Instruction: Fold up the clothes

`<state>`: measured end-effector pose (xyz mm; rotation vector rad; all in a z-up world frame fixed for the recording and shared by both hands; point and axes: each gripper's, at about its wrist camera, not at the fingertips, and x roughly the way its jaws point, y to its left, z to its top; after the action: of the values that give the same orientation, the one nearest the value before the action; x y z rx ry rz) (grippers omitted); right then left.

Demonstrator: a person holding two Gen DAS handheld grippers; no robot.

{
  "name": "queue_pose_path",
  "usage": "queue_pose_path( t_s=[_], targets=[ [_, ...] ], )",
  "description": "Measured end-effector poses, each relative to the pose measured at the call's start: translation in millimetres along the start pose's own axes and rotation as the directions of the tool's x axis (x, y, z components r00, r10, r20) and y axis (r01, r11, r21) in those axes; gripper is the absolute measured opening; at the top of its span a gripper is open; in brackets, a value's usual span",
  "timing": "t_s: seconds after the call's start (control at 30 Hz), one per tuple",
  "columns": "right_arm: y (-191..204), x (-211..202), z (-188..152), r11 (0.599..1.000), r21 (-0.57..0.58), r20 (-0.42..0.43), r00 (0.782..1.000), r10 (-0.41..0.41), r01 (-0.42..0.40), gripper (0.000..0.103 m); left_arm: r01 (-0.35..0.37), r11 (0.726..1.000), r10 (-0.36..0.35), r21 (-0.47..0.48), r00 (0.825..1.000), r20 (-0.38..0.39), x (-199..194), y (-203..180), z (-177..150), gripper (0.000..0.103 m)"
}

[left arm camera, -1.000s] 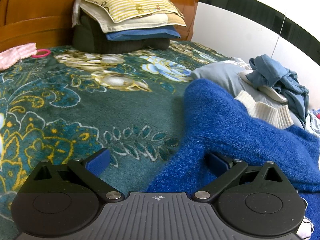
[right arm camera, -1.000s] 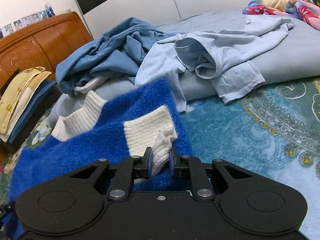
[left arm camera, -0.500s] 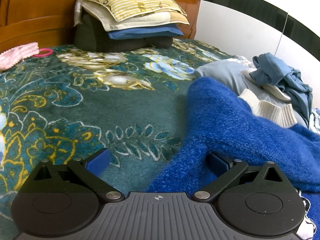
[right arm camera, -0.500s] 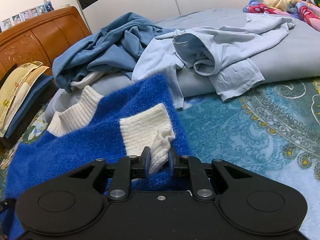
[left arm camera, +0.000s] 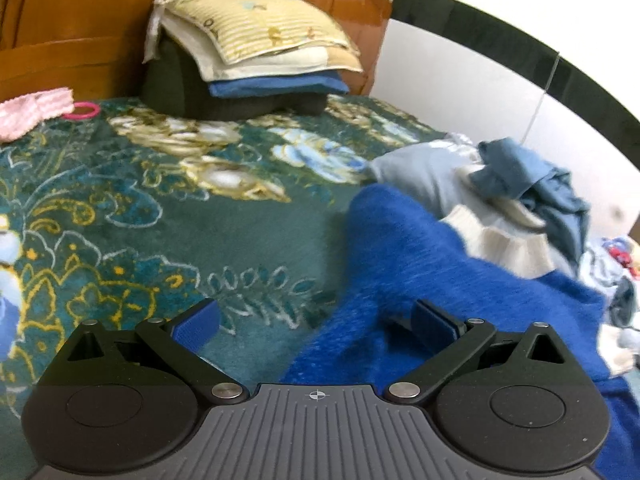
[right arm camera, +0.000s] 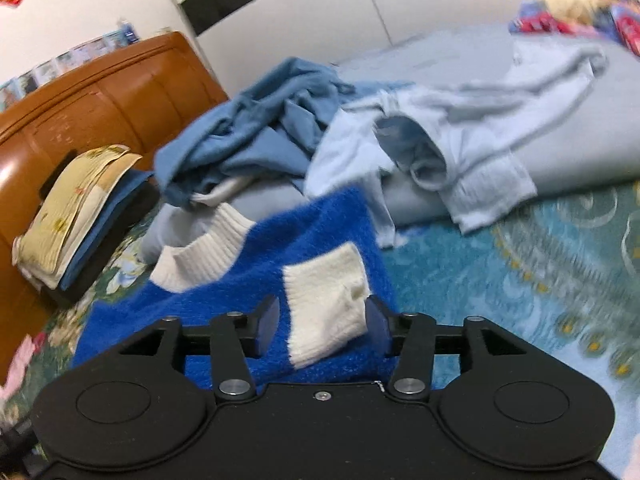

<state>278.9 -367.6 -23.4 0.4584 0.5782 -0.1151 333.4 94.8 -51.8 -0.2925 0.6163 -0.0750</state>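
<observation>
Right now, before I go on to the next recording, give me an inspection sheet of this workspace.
Surface: bed with floral blanket, green and teal.
Job's things: blue sweater lying on the blanket, its white cuff between the right tool's pads.
Clutter: unfolded blue garment and pale blue garment; folded stack by the headboard; pink hair tie.
Grippers: right tool has just been opening, cuff released; left tool open, over the sweater's edge.
Cables: nothing seen.
Surroundings: wooden headboard, white wall panels.
</observation>
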Motion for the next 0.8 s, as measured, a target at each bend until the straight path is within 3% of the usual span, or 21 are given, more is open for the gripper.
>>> queue_pose_path(
  t_s=[0.03,0.17,0.33,0.47,0.8],
  targets=[
    [3.2,-4.4,1.6,1.000,-0.028,0.007,1.000,0.001,0.000,0.062,0.011,1.000,-0.011,0.004,1.000,0.000,-5.0,-1.1,3.0,0.102],
    [15.1,-25.5,1.5,0.992,-0.130,0.021,1.000,0.007,-0.004,0.063,0.034,0.999,-0.034,0.035,0.999,0.002,-32.3,-3.9,6.4,0.102],
    [12.4,-64.5,-18.2,0.985,-0.167,0.016,0.999,0.045,-0.042,0.067,0.074,0.994,-0.074,0.084,0.997,0.005,-74.1,4.7,-16.5,0.102],
    [5.3,-90.5,-49.5,0.976,-0.216,-0.026,0.999,0.032,-0.037,0.067,0.125,0.990,-0.123,0.068,0.992,-0.034,-96.1,13.9,-43.5,0.102],
    [-19.0,-134.5,-109.7,0.988,-0.141,-0.112,0.993,0.044,-0.059,0.067,0.139,0.985,-0.128,0.104,0.986,-0.107,-121.2,14.8,-81.8,0.102]
  ],
)
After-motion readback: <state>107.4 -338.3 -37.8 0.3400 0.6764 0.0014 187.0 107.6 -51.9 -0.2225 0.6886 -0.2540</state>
